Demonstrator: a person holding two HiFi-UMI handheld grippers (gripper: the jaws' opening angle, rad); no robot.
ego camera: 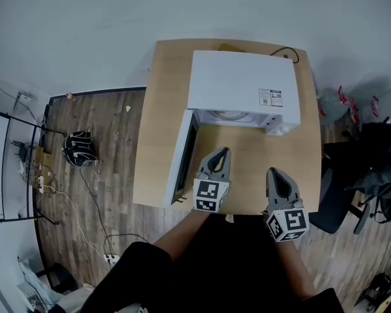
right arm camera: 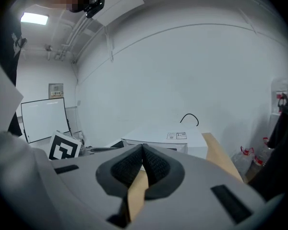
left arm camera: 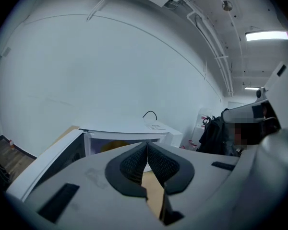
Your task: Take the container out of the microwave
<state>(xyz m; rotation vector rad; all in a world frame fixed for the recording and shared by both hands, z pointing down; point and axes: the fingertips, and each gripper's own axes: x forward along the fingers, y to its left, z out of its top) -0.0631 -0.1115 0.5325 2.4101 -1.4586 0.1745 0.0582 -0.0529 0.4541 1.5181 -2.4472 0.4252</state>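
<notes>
A white microwave (ego camera: 241, 87) stands on the wooden table (ego camera: 163, 109), its door (ego camera: 182, 158) swung open to the left. Inside the cavity a pale round container (ego camera: 231, 116) shows only partly; in the left gripper view it is a yellowish shape (left arm camera: 110, 147) behind the jaws. My left gripper (ego camera: 221, 152) hovers over the table just in front of the open cavity, shut and empty (left arm camera: 147, 145). To its right and nearer the table's front edge, my right gripper (ego camera: 274, 173) is also shut with nothing between its pads (right arm camera: 142, 147).
A black cable (ego camera: 287, 52) loops behind the microwave. A black chair (ego camera: 339, 194) stands right of the table, with water bottles (ego camera: 332, 103) further back. A dark bag (ego camera: 80, 149) and cords lie on the wooden floor at the left. The open door stands beside my left gripper.
</notes>
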